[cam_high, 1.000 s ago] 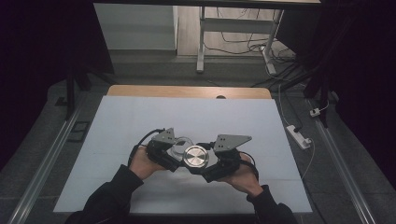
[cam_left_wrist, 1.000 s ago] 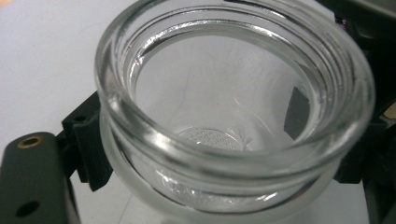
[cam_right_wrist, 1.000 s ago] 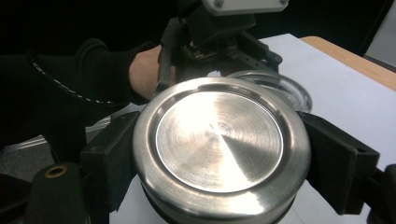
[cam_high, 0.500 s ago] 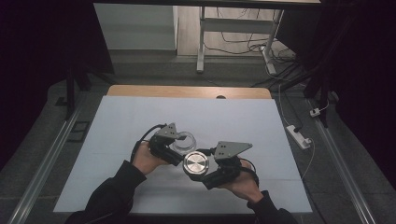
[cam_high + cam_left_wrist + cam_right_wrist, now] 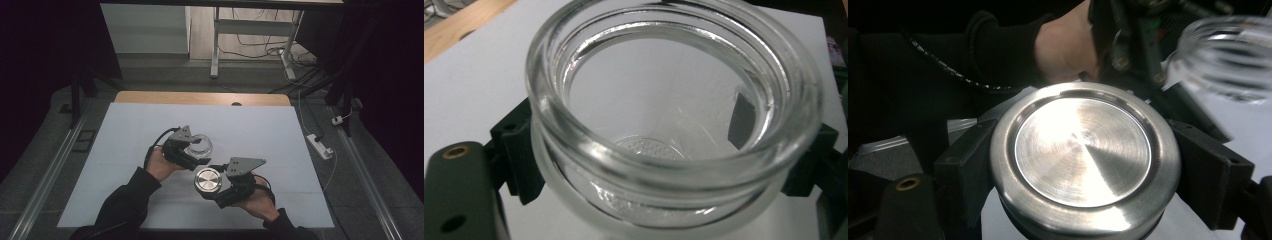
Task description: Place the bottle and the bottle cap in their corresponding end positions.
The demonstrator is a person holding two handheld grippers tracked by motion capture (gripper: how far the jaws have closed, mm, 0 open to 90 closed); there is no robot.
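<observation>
A clear glass jar (image 5: 198, 147) with no lid sits between the jaws of my left gripper (image 5: 196, 150), which is shut on it; in the left gripper view the jar (image 5: 674, 125) shows its wide mouth and empty bottom, with black pads (image 5: 519, 160) pressed on its sides. My right gripper (image 5: 212, 186) is shut on a round silver metal lid (image 5: 208, 180), held just to the right and toward me from the jar. In the right gripper view the lid (image 5: 1083, 150) lies face up between the pads (image 5: 968, 165), and the jar (image 5: 1228, 55) appears blurred at upper right.
A white sheet covers the table (image 5: 260, 130), with a wooden edge (image 5: 200, 97) at the far side. A white power strip (image 5: 320, 145) lies on the floor to the right. Table legs and cables (image 5: 250, 45) stand beyond the table.
The lid and jar, together a second ago, have come apart: my left gripper carried the jar up and left, my right gripper drew the lid down and toward me.
</observation>
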